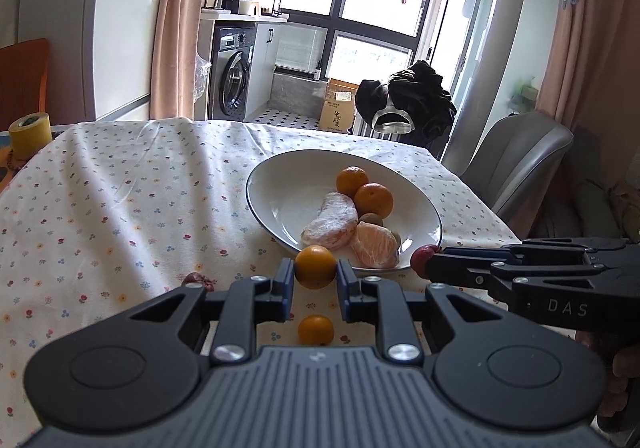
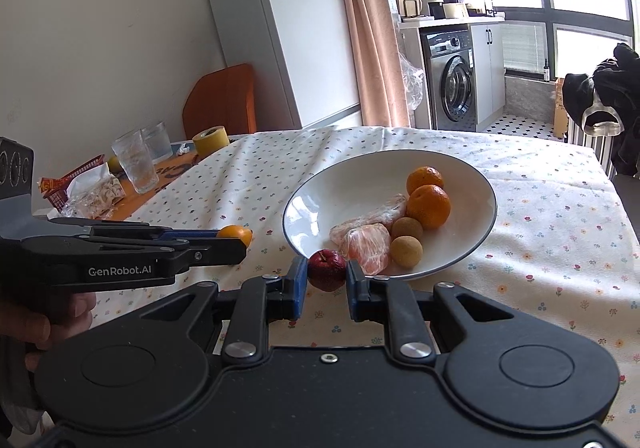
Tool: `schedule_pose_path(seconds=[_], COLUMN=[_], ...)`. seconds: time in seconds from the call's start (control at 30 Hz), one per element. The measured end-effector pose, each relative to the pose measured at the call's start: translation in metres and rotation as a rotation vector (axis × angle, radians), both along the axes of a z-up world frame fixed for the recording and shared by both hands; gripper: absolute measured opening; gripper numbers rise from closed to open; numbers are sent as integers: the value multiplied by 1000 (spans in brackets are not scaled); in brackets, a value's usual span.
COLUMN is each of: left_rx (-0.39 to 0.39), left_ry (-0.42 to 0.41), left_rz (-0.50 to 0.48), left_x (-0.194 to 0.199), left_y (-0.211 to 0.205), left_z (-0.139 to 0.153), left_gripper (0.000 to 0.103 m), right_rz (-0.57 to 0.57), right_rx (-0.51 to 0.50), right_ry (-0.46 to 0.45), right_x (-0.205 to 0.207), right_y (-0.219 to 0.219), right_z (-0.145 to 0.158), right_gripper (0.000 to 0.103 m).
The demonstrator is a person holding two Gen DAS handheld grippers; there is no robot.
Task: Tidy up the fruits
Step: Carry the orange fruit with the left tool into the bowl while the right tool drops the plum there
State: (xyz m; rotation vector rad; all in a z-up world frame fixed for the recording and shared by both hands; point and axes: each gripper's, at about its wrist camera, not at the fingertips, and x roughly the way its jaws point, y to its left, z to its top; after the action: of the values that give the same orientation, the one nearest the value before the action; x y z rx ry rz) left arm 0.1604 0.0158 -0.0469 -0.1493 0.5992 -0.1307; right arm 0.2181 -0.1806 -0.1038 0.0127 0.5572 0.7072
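Note:
A white bowl (image 1: 280, 184) (image 2: 320, 200) on the flowered tablecloth holds two oranges (image 1: 373, 199) (image 2: 428, 206), peeled citrus pieces (image 1: 334, 220) (image 2: 366, 246) and two small brown fruits (image 2: 406, 250). My left gripper (image 1: 315, 273) is shut on a small orange fruit (image 1: 315, 266) (image 2: 236, 234), just short of the bowl's near rim. My right gripper (image 2: 327, 271) is shut on a small red fruit (image 2: 327, 268) (image 1: 422, 257) at the bowl's front edge. Another small orange fruit (image 1: 316, 329) lies on the cloth under the left gripper. A dark red fruit (image 1: 196, 280) lies to its left.
At the table's far left stand two glasses (image 2: 134, 160), a yellow tape roll (image 2: 211, 139) (image 1: 30, 134) and a red basket of snacks (image 2: 76, 186). A grey chair (image 1: 516, 156) sits at the right edge. A hand (image 2: 36, 324) holds the left gripper.

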Motion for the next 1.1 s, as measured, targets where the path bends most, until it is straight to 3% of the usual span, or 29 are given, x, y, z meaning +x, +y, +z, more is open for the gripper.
schedule_pose_path(seconds=[0.8, 1.1], left_rx=[1, -14], left_ry=[32, 23], left_rz=[-60, -13], left_x=[55, 51], left_y=[-22, -9], left_z=[-3, 4], left_gripper=[21, 25], right_rz=[-74, -88], right_rx=[24, 19], right_ry=[18, 20], right_x=[40, 48], right_y=[-22, -23], right_z=[-6, -6], right_gripper=[19, 19])
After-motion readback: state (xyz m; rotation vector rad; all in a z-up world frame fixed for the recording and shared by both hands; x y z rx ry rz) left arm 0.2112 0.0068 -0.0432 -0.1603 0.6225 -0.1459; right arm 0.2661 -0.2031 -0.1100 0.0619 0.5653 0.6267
